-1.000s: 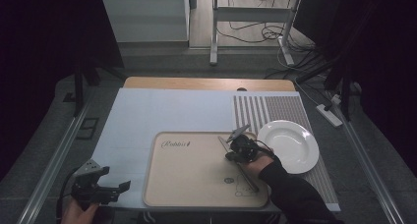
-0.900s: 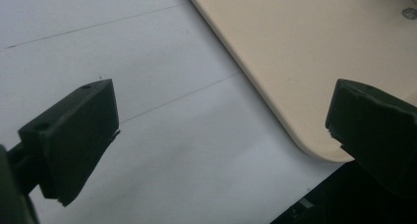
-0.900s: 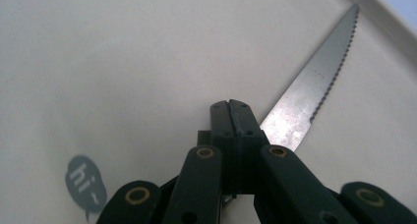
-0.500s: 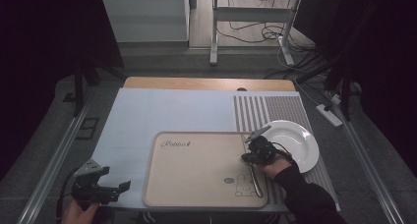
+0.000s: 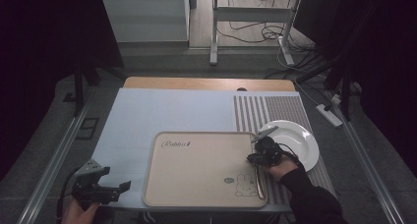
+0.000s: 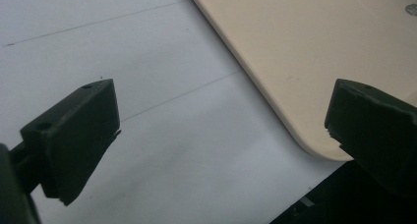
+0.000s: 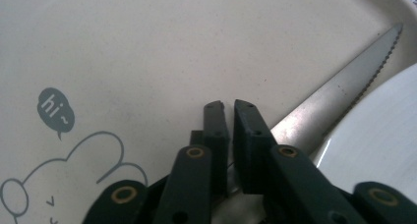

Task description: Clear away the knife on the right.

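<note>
Knife (image 7: 324, 103) lies along the right edge of the beige tray (image 5: 196, 170), its serrated blade close beside the white plate (image 5: 295, 140). That tray sits at the near edge of the surface (image 5: 162, 111), the plate just right of it on the striped mat (image 5: 265, 111). The right tool (image 7: 228, 108) hovers over the knife, its jaws nearly together after just parting slightly, nothing gripped. The left tool (image 5: 105, 189) rests at the near-left corner, jaws wide and empty.
</note>
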{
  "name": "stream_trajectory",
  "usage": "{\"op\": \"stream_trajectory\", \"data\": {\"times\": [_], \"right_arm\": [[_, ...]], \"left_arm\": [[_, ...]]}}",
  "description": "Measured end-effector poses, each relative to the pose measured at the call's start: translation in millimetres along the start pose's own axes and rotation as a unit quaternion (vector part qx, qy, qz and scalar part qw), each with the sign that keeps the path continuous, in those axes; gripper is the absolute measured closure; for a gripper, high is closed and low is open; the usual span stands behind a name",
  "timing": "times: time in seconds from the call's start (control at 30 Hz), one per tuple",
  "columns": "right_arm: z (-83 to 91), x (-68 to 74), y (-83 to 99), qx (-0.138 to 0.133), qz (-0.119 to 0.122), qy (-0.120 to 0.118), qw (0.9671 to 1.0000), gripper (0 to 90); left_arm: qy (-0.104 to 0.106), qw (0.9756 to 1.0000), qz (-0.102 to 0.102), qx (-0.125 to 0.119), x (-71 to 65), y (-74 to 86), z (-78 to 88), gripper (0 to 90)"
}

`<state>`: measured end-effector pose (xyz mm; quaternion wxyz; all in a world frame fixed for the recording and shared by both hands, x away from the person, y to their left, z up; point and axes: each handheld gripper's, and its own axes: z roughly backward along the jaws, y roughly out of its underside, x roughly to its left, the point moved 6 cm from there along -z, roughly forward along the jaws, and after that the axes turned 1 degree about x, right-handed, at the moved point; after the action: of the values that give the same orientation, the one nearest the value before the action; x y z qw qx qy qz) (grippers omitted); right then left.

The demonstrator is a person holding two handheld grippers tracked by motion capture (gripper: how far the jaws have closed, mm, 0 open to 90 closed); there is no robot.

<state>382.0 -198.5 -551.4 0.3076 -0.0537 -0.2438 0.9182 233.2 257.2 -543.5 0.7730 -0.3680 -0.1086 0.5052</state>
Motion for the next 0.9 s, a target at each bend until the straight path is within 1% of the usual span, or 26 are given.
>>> {"op": "stream_trajectory", "data": {"times": [0.1,0.17,0.3,0.5,0.6,0.8,0.83,0.9], "right_arm": [[1.1,1.5,-3.0,-0.009,-0.006,0.002,0.9999,78.0],[2.6,2.3,-5.2,-0.017,-0.012,-0.002,0.9998,75.0],[4.2,4.7,-8.1,-0.024,-0.015,0.004,0.9996,68.2],[10.4,7.6,-13.2,-0.045,-0.021,0.007,0.9987,53.1],[14.3,7.3,-15.0,-0.055,-0.025,0.007,0.9981,44.0],[22.4,8.4,-16.4,-0.072,-0.034,0.012,0.9968,33.6],[23.8,8.7,-17.0,-0.078,-0.033,0.014,0.9963,30.0],[25.1,9.4,-17.6,-0.082,-0.034,0.015,0.9959,25.8]], "left_arm": [[0.002,1.0000,-0.002,0.002,-0.1,0.1,-0.1,1.2],[0.004,1.0000,-0.003,0.002,-0.5,0.1,-0.5,1.2],[0.009,0.9999,-0.006,0.004,-1.0,0.1,-0.7,1.2],[0.013,0.9999,-0.007,0.004,-1.4,0.2,-0.8,1.3],[0.014,0.9999,-0.008,0.005,-1.7,0.2,-0.9,1.3],[0.014,0.9998,-0.009,0.005,-1.8,0.2,-0.8,1.4],[0.014,0.9998,-0.009,0.005,-1.9,0.2,-0.9,1.4],[0.014,0.9998,-0.009,0.005,-1.9,0.3,-0.9,1.4]]}}
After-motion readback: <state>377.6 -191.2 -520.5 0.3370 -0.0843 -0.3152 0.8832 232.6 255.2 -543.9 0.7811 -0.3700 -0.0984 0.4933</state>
